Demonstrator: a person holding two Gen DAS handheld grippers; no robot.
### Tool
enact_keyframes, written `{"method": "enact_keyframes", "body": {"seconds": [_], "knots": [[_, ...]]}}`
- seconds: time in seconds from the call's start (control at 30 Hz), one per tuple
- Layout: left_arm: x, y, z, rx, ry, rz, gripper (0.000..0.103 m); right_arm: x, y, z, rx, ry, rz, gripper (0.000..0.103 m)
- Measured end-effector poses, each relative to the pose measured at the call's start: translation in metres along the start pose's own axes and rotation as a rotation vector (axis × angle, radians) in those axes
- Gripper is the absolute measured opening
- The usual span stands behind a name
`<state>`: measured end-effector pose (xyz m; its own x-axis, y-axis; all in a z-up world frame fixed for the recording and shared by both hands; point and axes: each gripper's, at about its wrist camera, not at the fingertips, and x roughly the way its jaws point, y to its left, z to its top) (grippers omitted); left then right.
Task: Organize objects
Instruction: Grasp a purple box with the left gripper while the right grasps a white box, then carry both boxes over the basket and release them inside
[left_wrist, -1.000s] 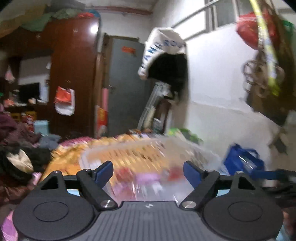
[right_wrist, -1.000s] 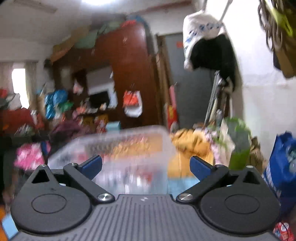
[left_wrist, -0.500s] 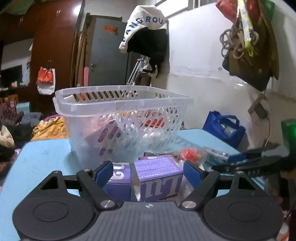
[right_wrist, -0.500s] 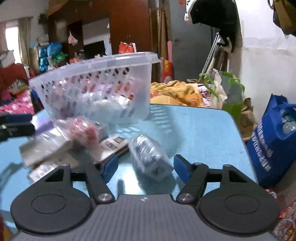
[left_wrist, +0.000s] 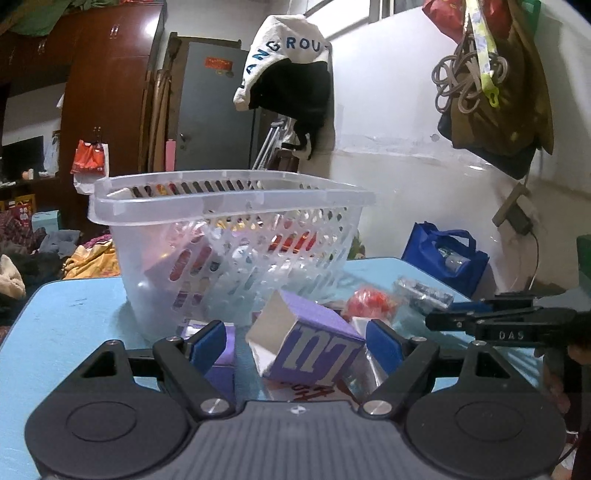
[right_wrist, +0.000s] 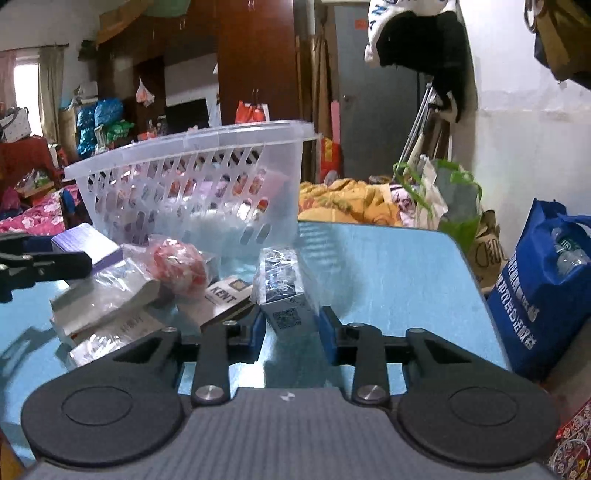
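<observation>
Left gripper (left_wrist: 295, 338): jaws spread wide, a tilted purple carton (left_wrist: 306, 341) lying between them, untouched as far as can be judged; a second purple box (left_wrist: 221, 354) sits against the left finger. Right gripper (right_wrist: 290, 326): jaws narrowed around a plastic-wrapped blue-and-white box (right_wrist: 282, 284), contact with the pads cannot be confirmed. White slotted basket (left_wrist: 229, 236) stands on the blue worktop (right_wrist: 388, 266) straight ahead of both grippers, beyond the loose items.

Step judged: grasping before transfer to basket. The wrapped box is best closed on squarely at mid-length, since film is likely slippery. The tilted carton is best levelled or approached along its flat faces.
</observation>
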<state>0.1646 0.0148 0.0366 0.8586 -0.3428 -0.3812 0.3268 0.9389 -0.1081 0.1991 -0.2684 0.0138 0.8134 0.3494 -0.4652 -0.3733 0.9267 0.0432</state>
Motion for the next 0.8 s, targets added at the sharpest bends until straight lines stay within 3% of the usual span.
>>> {"method": "enact_keyframes", "body": {"seconds": [0.07,0.17,0.37,0.8], "knots": [[0.004,-0.001,0.000,-0.001,0.016,-0.011,0.083,-0.001,-0.002,0.000,0.014,-0.010,0.014,0.035],[0.007,-0.002,-0.003,0.008,0.036,-0.020,0.054,-0.003,-0.006,0.001,0.031,-0.025,0.031,0.035],[-0.003,-0.001,-0.005,0.008,-0.038,-0.013,0.053,-0.008,-0.008,0.000,0.043,-0.067,0.037,0.035],[-0.015,0.000,-0.006,0.012,-0.112,-0.014,0.053,-0.016,-0.007,-0.002,0.043,-0.137,0.044,0.035]]}}
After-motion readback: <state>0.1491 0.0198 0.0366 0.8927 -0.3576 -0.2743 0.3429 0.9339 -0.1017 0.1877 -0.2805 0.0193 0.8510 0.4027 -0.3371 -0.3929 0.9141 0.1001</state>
